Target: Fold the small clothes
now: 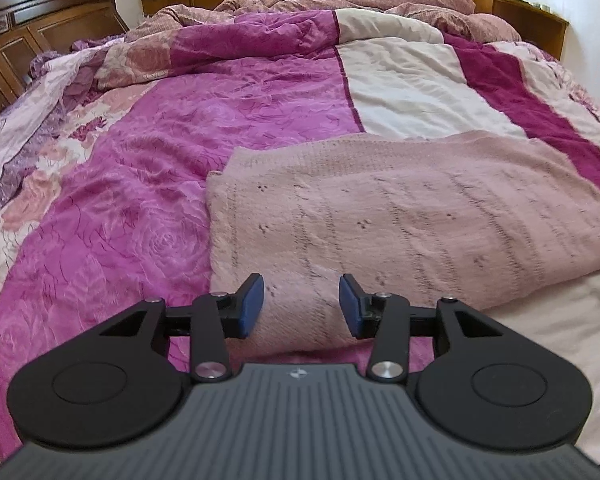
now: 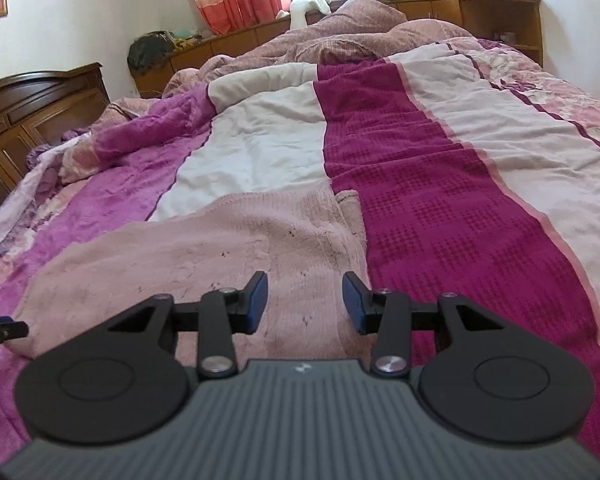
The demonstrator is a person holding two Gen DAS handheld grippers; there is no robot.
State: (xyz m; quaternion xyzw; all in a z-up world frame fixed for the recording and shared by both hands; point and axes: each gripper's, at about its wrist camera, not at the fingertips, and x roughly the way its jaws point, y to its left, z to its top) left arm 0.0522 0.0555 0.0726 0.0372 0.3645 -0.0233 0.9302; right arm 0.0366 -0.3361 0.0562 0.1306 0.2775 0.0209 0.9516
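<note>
**Pink knit lay folded on the bed**

Wooden headboard (image 1: 40, 20) stood at the far left of the bedroom, and rumpled bedding in purple, cream and magenta stripes covered the bed (image 1: 180, 128). On top of that bedding, near its front edge, lay the pink knitted garment (image 1: 400, 208), folded flat into a broad rectangle with a soft rounded fold along its near side. Its surface was a fuzzy, ribbed knit with rows of small eyelet holes and dark flecks. From the right wrist view one narrow edge of it (image 2: 348, 200) turned up against the magenta stripe.

The left tool (image 1: 302, 306) hung over the garment's near left corner, blue pads parted and gripping nothing. The right tool (image 2: 305, 304) hung over its right part, likewise parted and empty.
</note>
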